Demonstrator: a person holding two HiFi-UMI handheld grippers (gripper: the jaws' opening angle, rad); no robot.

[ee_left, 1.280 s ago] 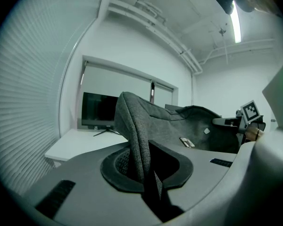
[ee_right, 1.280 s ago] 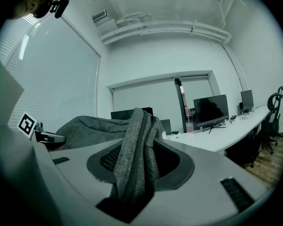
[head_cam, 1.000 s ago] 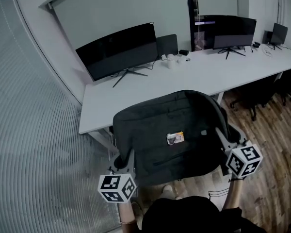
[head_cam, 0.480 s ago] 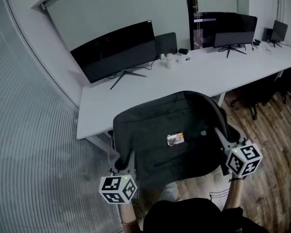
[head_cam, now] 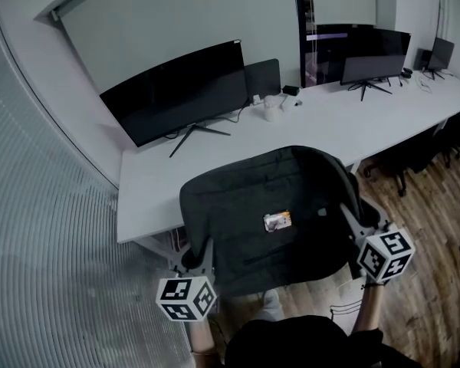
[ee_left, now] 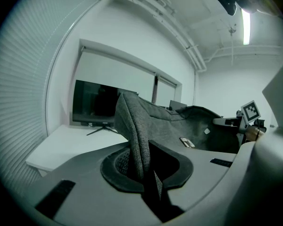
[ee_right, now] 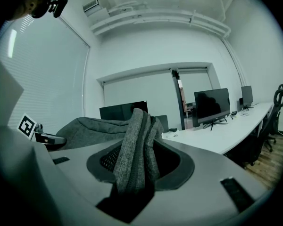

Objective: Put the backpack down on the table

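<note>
white table fills middle to upper right; curved monitor upper left on it, near strip bare, room for load. dark grey backpack lower centre, held up, overlapping table's front edge, apparently not resting yet. left gripper, lower left: jaws narrow, pinching thin fabric edge. right gripper, lower right: jaws wider, clamped on bunched fold. two-sided grip likely keeps backpack flat for laying.

White table with monitors
</note>
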